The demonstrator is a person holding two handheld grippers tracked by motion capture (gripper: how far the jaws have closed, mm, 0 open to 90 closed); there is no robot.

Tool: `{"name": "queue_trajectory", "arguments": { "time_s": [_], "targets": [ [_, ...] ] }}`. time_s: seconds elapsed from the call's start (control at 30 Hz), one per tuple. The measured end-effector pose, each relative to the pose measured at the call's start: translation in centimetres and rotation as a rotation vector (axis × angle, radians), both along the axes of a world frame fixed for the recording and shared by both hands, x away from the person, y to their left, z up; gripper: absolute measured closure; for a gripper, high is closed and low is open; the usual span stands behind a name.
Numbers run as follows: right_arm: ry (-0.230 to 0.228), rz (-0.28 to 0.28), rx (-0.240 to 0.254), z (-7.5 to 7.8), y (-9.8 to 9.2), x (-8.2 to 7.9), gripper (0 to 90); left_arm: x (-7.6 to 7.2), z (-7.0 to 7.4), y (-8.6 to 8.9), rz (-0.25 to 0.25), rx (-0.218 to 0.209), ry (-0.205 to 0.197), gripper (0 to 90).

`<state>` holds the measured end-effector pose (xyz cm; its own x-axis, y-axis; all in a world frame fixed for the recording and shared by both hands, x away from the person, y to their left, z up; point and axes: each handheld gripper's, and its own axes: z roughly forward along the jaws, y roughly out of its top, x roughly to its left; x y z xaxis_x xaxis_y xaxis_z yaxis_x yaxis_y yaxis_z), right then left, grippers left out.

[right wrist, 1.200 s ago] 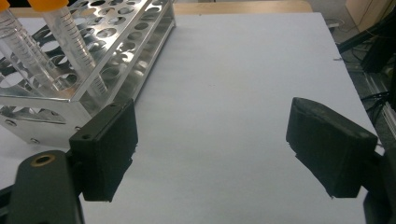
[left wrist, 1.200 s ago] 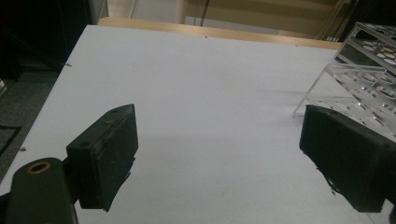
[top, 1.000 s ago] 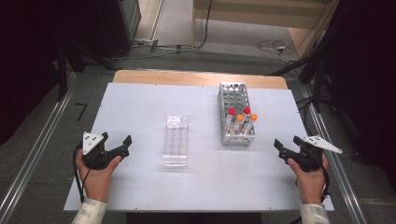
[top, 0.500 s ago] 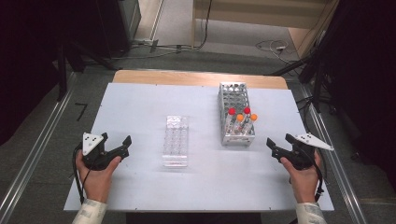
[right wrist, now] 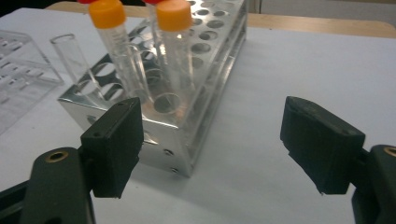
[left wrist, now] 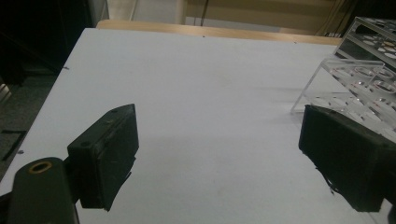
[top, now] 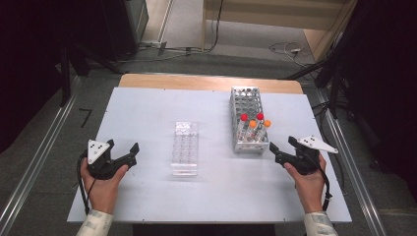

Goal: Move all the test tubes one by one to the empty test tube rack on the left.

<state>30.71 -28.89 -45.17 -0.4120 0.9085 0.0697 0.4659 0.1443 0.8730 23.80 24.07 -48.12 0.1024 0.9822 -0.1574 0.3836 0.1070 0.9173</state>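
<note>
A metal tube rack (top: 249, 118) stands right of the table's centre, with several capped tubes at its near end: two red caps (top: 244, 117) and two orange caps (top: 267, 123). A clear plastic rack (top: 185, 147) lies in the middle and looks empty. My right gripper (top: 282, 147) is open just right of the metal rack's near corner, empty. In the right gripper view the metal rack (right wrist: 187, 88) and orange-capped tubes (right wrist: 173, 42) stand close ahead of my right gripper (right wrist: 219, 140). My left gripper (top: 123, 150) is open, empty, left of the clear rack (left wrist: 364, 88).
The white table (top: 147, 113) has a wooden strip (top: 206, 82) along its far edge. Metal rails (top: 39, 157) run along the floor on both sides. Cables lie on the floor beyond the table.
My right gripper has moved left toward the near end of the metal rack. The left gripper has stayed where it was.
</note>
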Motion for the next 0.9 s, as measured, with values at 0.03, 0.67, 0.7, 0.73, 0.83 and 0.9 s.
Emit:
{"name": "queue_trajectory", "arguments": {
  "time_s": [0.03,0.67,0.7,0.73,0.83,0.9],
  "targets": [
    [-0.01,0.007,-0.004,0.0,0.3,0.0,21.8,0.0,0.0,0.0,0.0,0.001,0.0,12.3],
    [-0.021,0.107,0.006,-0.7,4.0,1.3,53.7,0.0,0.0,0.2,0.01,-0.007,-0.003,12.9],
    [-0.024,0.108,0.003,-0.7,4.1,1.4,54.5,0.0,0.0,0.2,0.01,-0.007,-0.003,12.9],
    [-0.024,0.108,0.003,-0.7,4.1,1.4,54.5,0.0,0.0,0.2,0.009,-0.007,-0.003,12.9],
    [-0.031,0.111,-0.005,-0.9,4.6,1.6,60.5,0.0,0.0,0.2,0.009,-0.006,-0.002,12.9],
    [-0.032,0.113,-0.006,-0.9,4.7,1.7,64.0,0.0,0.0,0.2,0.007,-0.004,-0.004,12.9]
  ]
}}
